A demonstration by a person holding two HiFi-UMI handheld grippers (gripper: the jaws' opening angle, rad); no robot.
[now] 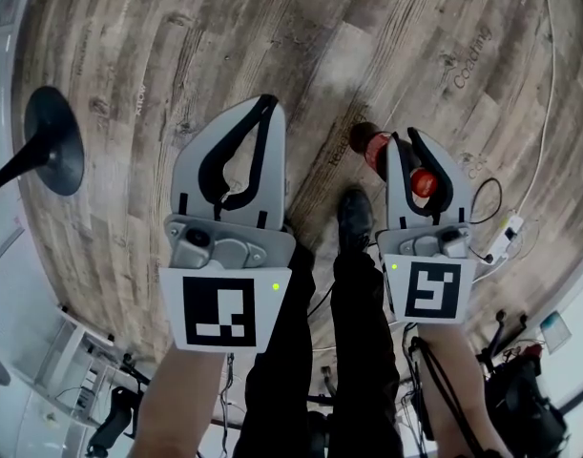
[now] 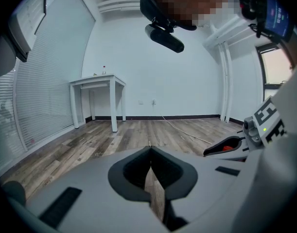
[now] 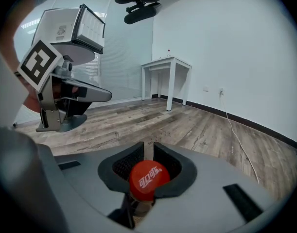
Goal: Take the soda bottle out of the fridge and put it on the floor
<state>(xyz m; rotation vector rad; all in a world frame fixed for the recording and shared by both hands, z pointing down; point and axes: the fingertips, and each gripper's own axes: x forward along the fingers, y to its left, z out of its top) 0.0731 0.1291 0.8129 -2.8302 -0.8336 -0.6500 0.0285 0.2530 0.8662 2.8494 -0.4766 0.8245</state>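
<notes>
My right gripper (image 1: 406, 138) is shut on the neck of the soda bottle (image 1: 371, 147), just under its red cap (image 1: 423, 181). The dark bottle with its red label hangs below the jaws, over the wooden floor (image 1: 272, 36). I cannot tell whether its base touches the floor. In the right gripper view the red cap (image 3: 148, 179) sits between the two dark pads of the right gripper (image 3: 148, 147). My left gripper (image 1: 268, 103) is held level beside it, shut, with nothing between its jaws. In its own view the tips of the left gripper (image 2: 149, 147) meet.
A black round stand base (image 1: 54, 141) rests on the floor at the left. The person's dark legs and a shoe (image 1: 354, 218) are between the grippers. A cable and a white power strip (image 1: 507, 233) lie at the right. A white table (image 2: 97, 81) stands by the far wall.
</notes>
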